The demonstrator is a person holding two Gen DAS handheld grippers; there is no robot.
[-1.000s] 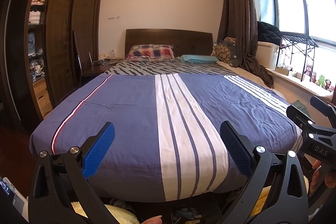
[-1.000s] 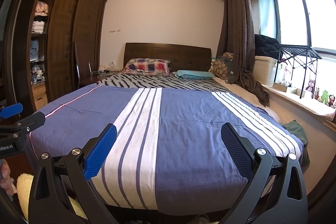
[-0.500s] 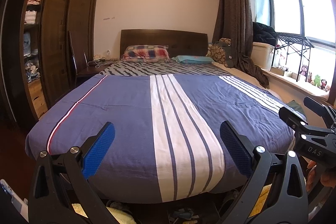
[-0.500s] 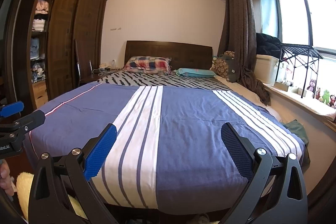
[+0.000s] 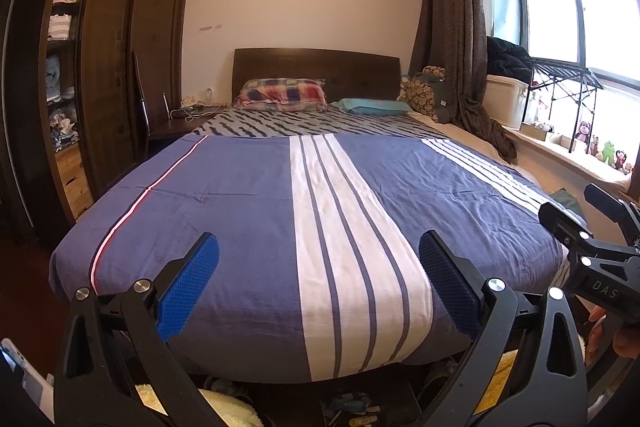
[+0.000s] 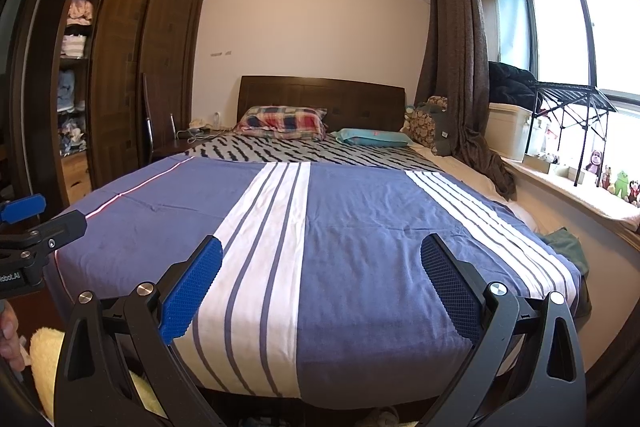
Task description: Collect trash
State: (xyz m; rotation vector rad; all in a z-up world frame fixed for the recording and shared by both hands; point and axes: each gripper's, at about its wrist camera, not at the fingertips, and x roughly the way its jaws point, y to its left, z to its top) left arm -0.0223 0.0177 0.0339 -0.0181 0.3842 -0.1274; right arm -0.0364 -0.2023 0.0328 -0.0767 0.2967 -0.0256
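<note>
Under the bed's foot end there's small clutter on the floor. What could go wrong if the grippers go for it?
The clutter is dark, jumbled and half hidden by the quilt, so keepsakes might be mistaken for trash. The open left gripper could snag the overhanging quilt edge. The right gripper is close alongside, so the two may bump.

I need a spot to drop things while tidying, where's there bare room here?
The blue striped duvet is bare from the foot up to the zebra-print sheet. Crowded: the headboard end with the plaid pillow, the windowsill of toys, and the floor clutter under the bed.
</note>
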